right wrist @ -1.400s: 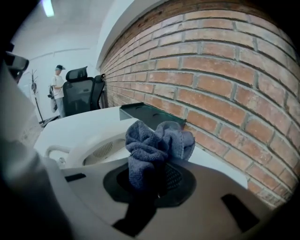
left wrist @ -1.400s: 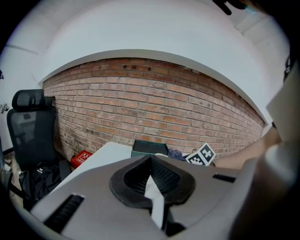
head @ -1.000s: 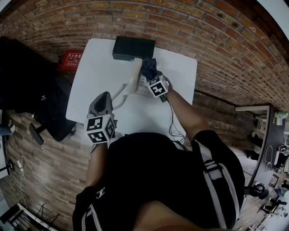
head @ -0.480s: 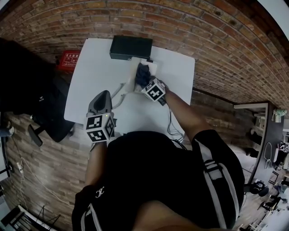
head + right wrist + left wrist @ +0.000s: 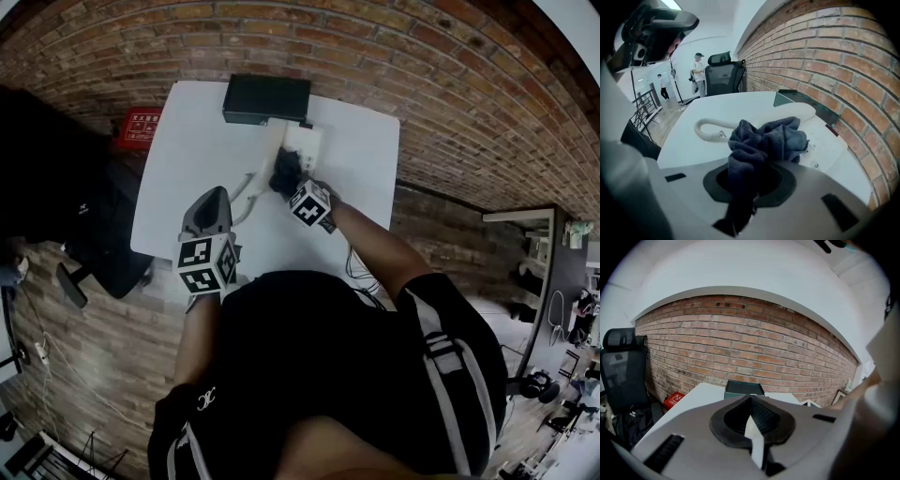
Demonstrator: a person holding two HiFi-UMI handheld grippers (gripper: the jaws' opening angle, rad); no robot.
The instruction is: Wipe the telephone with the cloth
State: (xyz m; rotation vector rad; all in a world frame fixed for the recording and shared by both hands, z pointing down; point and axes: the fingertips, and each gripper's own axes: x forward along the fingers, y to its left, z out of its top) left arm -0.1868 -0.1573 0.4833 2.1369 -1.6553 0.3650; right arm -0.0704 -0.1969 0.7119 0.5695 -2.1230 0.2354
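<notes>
- Telephone (image 5: 304,141), white, sits on the white table (image 5: 187,169) toward the far edge, just in front of a black box (image 5: 266,99) by the brick wall.
- Dark blue cloth (image 5: 764,136) is bunched and resting on the phone's near part, beside the handset (image 5: 799,110).
- Right gripper (image 5: 750,183): jaws clamped on the cloth's lower end.
- Coiled cord (image 5: 708,130) lies on the table left of the cloth.
- Left gripper (image 5: 752,420): jaws closed together with nothing between them, held over the near left part of the table, well apart from the phone.
- Black office chair (image 5: 618,366) stands left of the table.
</notes>
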